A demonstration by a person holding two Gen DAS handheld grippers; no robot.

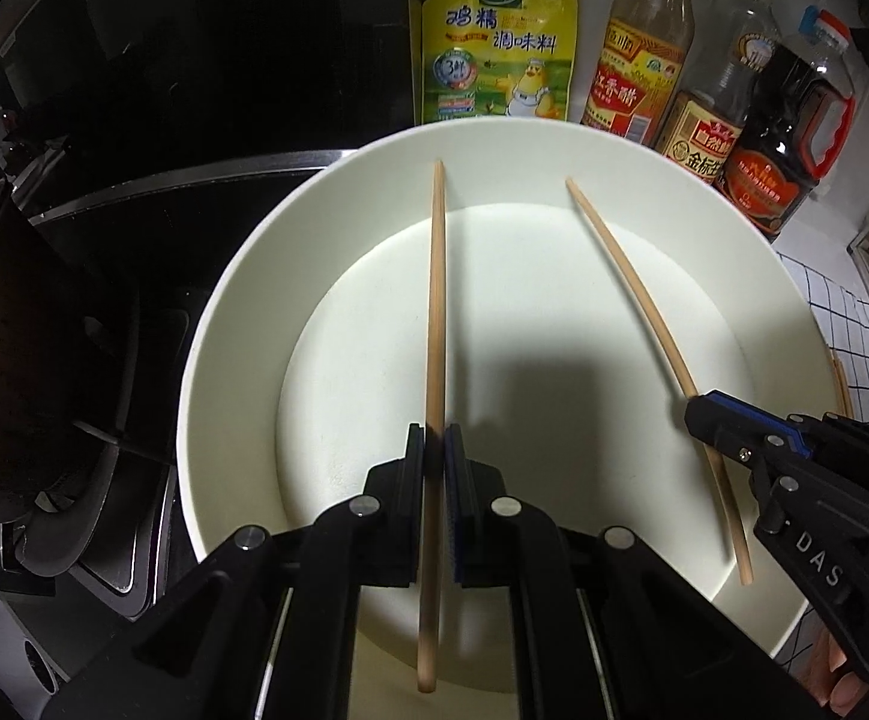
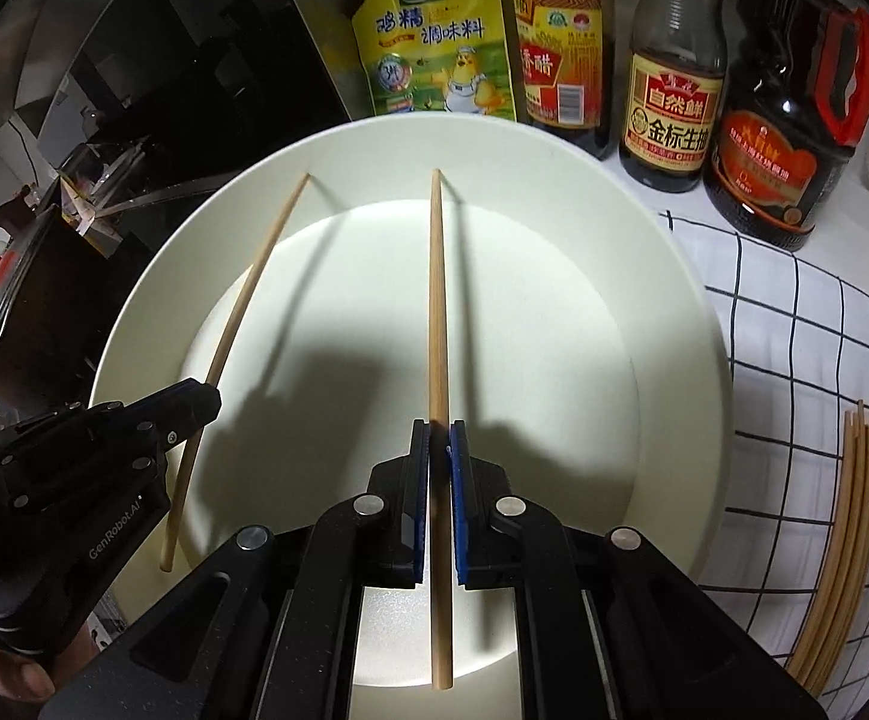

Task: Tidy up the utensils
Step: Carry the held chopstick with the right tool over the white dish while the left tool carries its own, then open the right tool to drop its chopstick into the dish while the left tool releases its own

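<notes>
Each gripper holds one wooden chopstick over a large white plate (image 1: pixel 224 312) (image 2: pixel 692 300). In the left wrist view my left gripper (image 1: pixel 434 438) is shut on a chopstick (image 1: pixel 434 300) that points away toward the plate's far rim. My right gripper (image 1: pixel 698 414) enters from the right, shut on the second chopstick (image 1: pixel 626 276). In the right wrist view my right gripper (image 2: pixel 439 429) grips its chopstick (image 2: pixel 436 300) mid-length, and my left gripper (image 2: pixel 209 399) at the left clamps the other chopstick (image 2: pixel 254 276). Several more chopsticks (image 2: pixel 848 540) lie bundled on a checked cloth (image 2: pixel 794 330).
Behind the plate stand a yellow seasoning pouch (image 1: pixel 494 42) (image 2: pixel 434 36) and three sauce bottles (image 2: pixel 674 78), close to its far rim. A black stove (image 1: pixel 134 120) with a pot (image 1: pixel 26 360) lies to the left. A hand shows under each gripper.
</notes>
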